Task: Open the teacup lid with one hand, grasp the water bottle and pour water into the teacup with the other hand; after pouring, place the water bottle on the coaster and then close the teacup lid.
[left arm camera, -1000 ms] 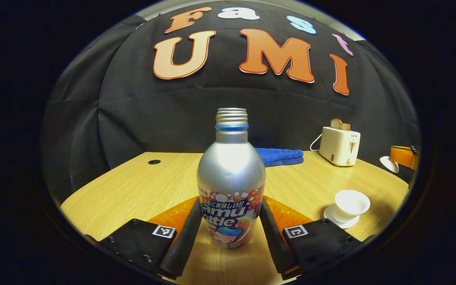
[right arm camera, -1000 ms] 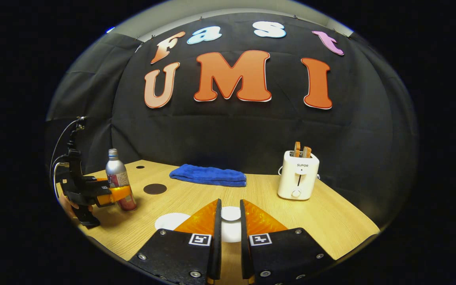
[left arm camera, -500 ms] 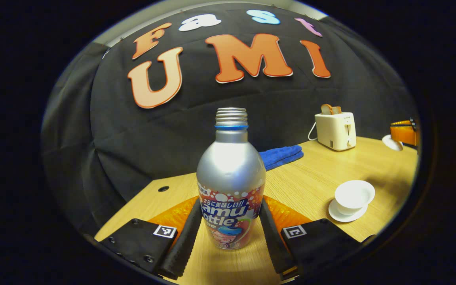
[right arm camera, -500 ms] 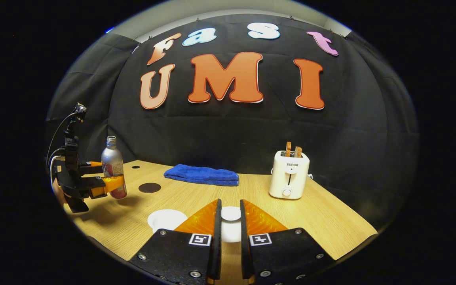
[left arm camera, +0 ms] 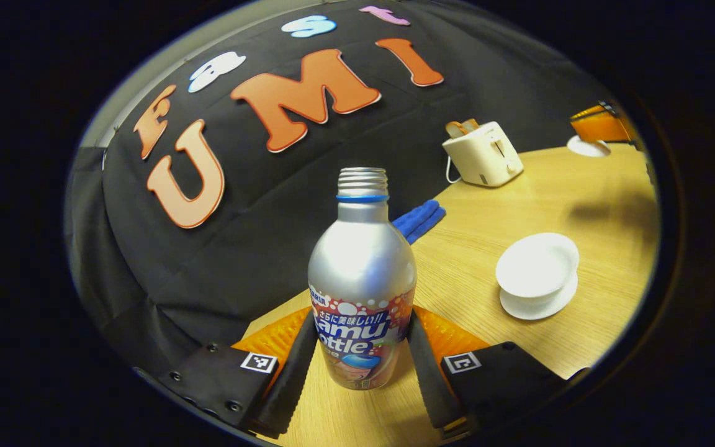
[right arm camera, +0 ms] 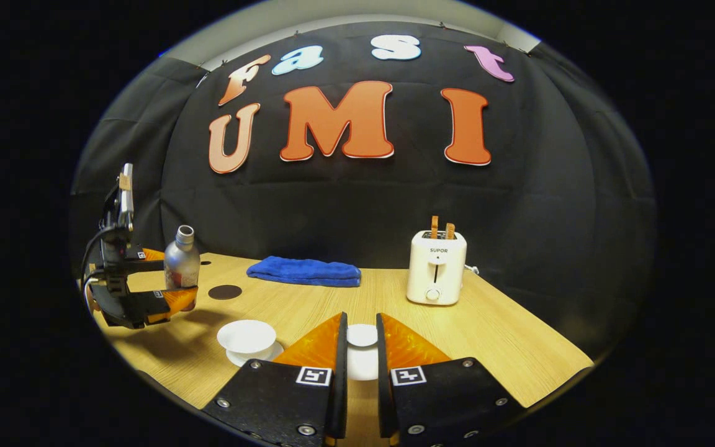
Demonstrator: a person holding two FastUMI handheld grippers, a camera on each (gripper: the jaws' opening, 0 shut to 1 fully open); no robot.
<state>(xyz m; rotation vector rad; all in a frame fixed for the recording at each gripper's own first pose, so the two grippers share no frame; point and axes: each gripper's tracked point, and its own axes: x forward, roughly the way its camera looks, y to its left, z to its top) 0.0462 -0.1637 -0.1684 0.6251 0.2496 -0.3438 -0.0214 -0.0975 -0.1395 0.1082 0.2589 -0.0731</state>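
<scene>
Holding the teacup lid (right arm camera: 362, 336) pinched off in the right gripper (right arm camera: 361, 357), leaving the teacup (left arm camera: 537, 268) uncovered on its saucer. Clamping the uncapped water bottle (left arm camera: 362, 279) in the left gripper (left arm camera: 360, 363), probably clear of the table. Remaining: pouring, parking on the coaster (right arm camera: 225, 292), re-lidding. Counting one of each.

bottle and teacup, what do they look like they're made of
Bottle: likely aluminium, going by its brushed silver sheen, soft highlight and threaded metal neck; printed glossy label below. Teacup: probably glazed white ceramic or porcelain, smooth and evenly white, on a matching saucer.
</scene>
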